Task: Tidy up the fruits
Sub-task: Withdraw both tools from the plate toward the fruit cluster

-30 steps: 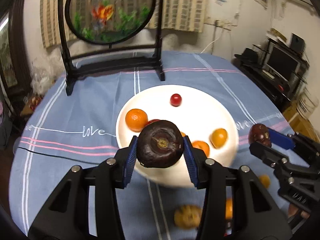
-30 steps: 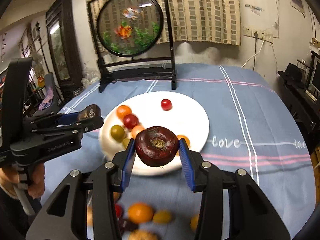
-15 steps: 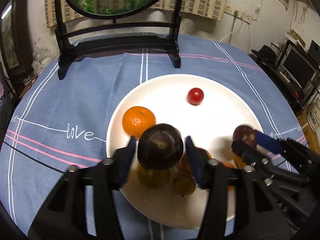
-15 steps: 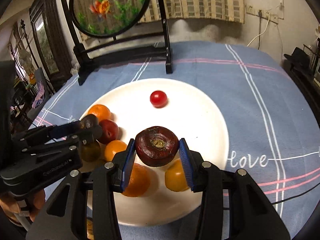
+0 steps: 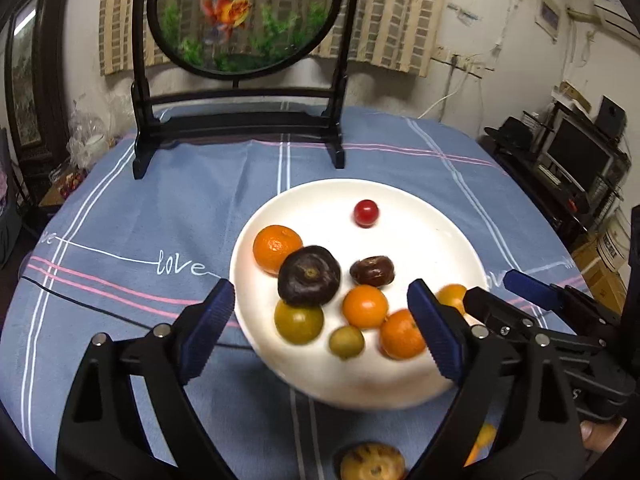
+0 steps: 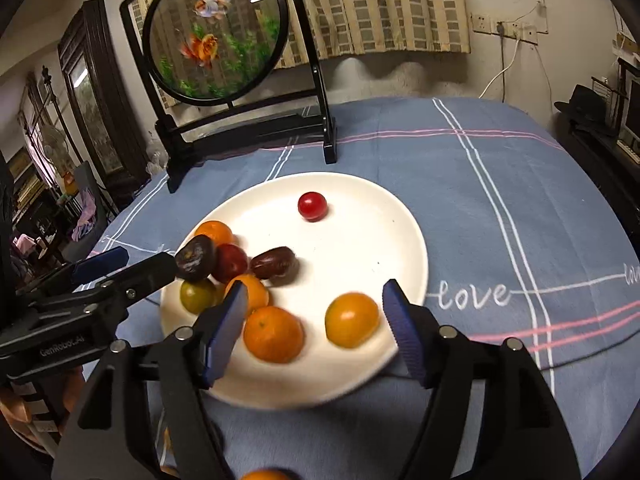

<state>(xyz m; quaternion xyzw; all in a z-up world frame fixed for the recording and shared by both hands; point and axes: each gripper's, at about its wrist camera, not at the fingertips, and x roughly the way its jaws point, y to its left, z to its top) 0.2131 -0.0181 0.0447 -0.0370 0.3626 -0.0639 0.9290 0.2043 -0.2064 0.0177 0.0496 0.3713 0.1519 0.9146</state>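
A white plate (image 5: 280, 208) (image 6: 400, 216) holds several oranges, green fruits and a cherry tomato (image 5: 366, 213) (image 6: 312, 206). One round dark purple fruit (image 5: 309, 276) (image 6: 196, 258) lies against an orange (image 5: 276, 248). A second dark fruit (image 5: 372, 271) (image 6: 276, 266) lies nearer the plate's middle. My left gripper (image 5: 320, 326) (image 6: 136, 264) hovers over the plate's near rim, its jaws opening, gripping nothing. My right gripper (image 6: 314, 328) (image 5: 496, 290) is opening too; an orange (image 6: 273, 334) and a yellow-orange fruit (image 6: 352, 320) sit on the plate between its fingers, untouched.
A round fish-painted screen on a black stand (image 5: 240, 16) (image 6: 212, 32) stands at the table's far side. More loose fruit (image 5: 372, 466) (image 6: 266, 474) lies on the blue cloth close in front. A black cable (image 5: 100, 304) crosses the cloth. Shelves with a monitor (image 5: 580, 156) stand right.
Both grippers carried dark fruits over the plate, then spread their jaws and let go. Both fruits now lie on the plate, and the grippers have drawn back a little.
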